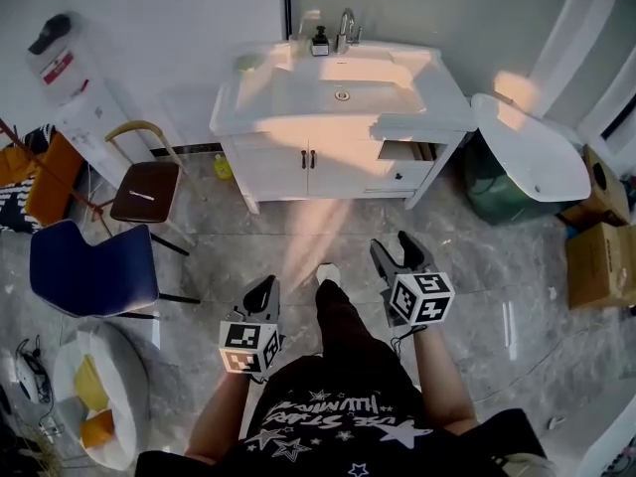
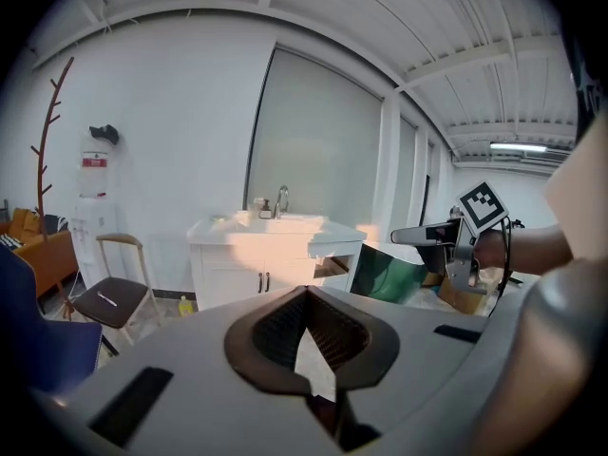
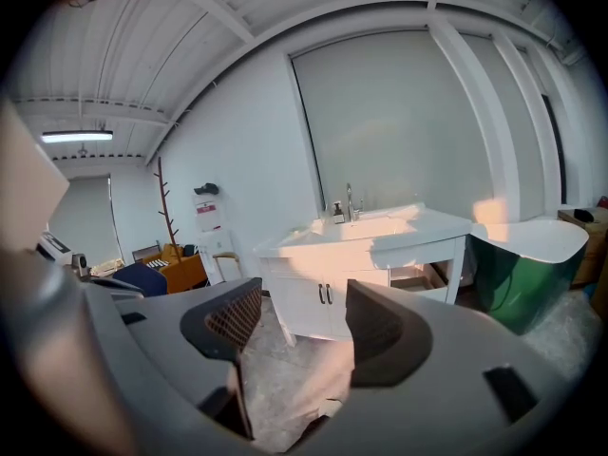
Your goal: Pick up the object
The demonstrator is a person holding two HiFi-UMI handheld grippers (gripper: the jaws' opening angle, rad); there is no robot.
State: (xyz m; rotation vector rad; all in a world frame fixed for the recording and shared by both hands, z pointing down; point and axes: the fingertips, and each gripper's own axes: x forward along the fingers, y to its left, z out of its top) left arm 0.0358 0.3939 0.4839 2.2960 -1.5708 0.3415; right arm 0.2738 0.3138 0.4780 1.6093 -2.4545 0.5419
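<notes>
I stand on a grey tiled floor facing a white vanity sink (image 1: pixel 298 107) with a faucet (image 1: pixel 345 28) and a dark soap bottle (image 1: pixel 320 41) at its back edge. Which thing is the task's object I cannot tell. My left gripper (image 1: pixel 262 289) is held low at the left, its jaws closed together with nothing between them; in the left gripper view (image 2: pixel 302 297) its tips meet. My right gripper (image 1: pixel 396 250) is held a little further forward and is open and empty; the right gripper view (image 3: pixel 302 297) shows the floor between its pads. Both point toward the vanity, well short of it.
A brown chair (image 1: pixel 145 189) and a blue chair (image 1: pixel 91 268) stand at the left, with a water dispenser (image 1: pixel 70 78) behind them. A small yellow bottle (image 1: pixel 223 167) sits on the floor by the vanity. A green tub with a white lid (image 1: pixel 527 147) and cardboard boxes (image 1: pixel 600 261) stand at the right.
</notes>
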